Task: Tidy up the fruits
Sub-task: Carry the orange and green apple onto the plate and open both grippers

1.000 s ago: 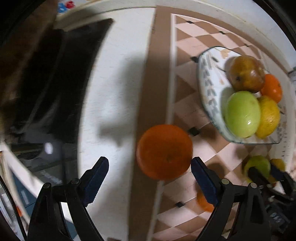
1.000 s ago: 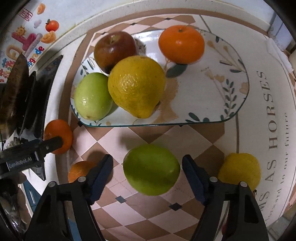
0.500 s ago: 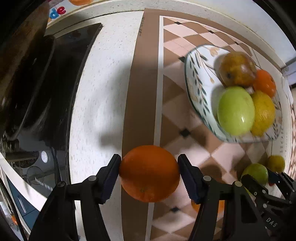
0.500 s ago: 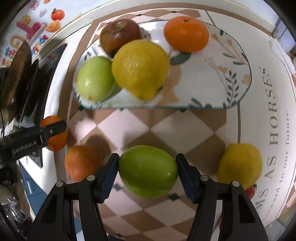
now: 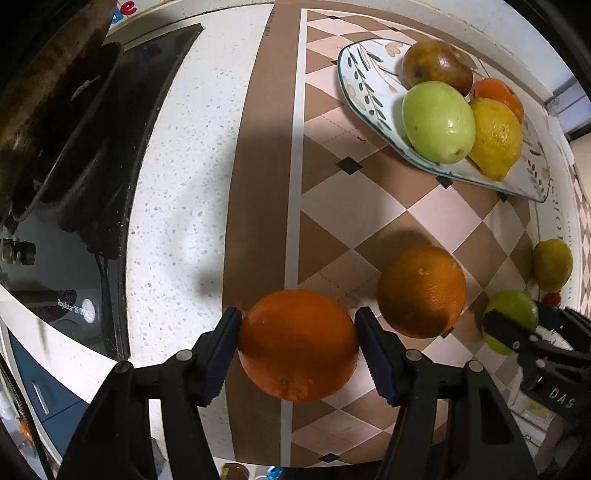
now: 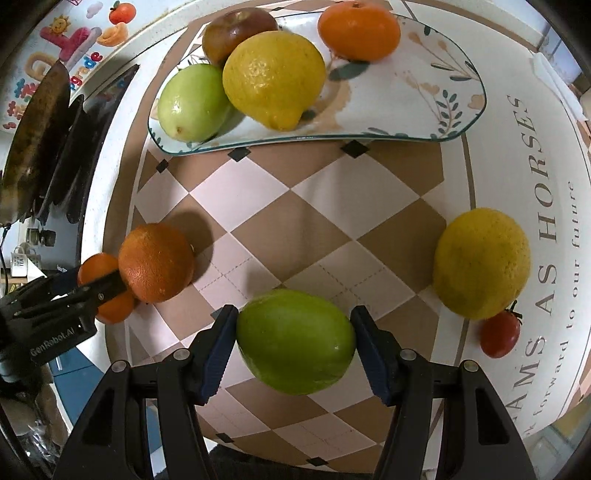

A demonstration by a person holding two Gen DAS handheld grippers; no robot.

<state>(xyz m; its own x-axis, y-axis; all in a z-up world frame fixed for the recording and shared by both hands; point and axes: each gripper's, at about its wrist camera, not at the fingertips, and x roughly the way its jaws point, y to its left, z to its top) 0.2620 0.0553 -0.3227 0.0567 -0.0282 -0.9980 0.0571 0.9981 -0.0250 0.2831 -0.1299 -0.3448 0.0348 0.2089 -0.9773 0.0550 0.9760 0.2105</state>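
My left gripper (image 5: 298,345) is shut on an orange (image 5: 298,345) at the checkered mat's left edge. My right gripper (image 6: 293,341) is shut on a green fruit (image 6: 293,341) near the mat's front. A floral plate (image 6: 406,99) at the back holds a green fruit (image 6: 192,103), a lemon (image 6: 273,77), a brown apple (image 6: 236,33) and a tangerine (image 6: 358,33). A second orange (image 6: 155,262) lies loose on the mat at the left. A yellow citrus (image 6: 480,262) and a small tomato (image 6: 500,334) lie at the right.
A black stove top (image 5: 74,155) with a dark pan fills the counter to the left. The checkered mat (image 6: 314,206) between the plate and the grippers is bare. The counter edge runs close below both grippers.
Both grippers closed on their fruit: the left on the orange, the right on the green fruit. Both then drew back from the plate with the fruit held.
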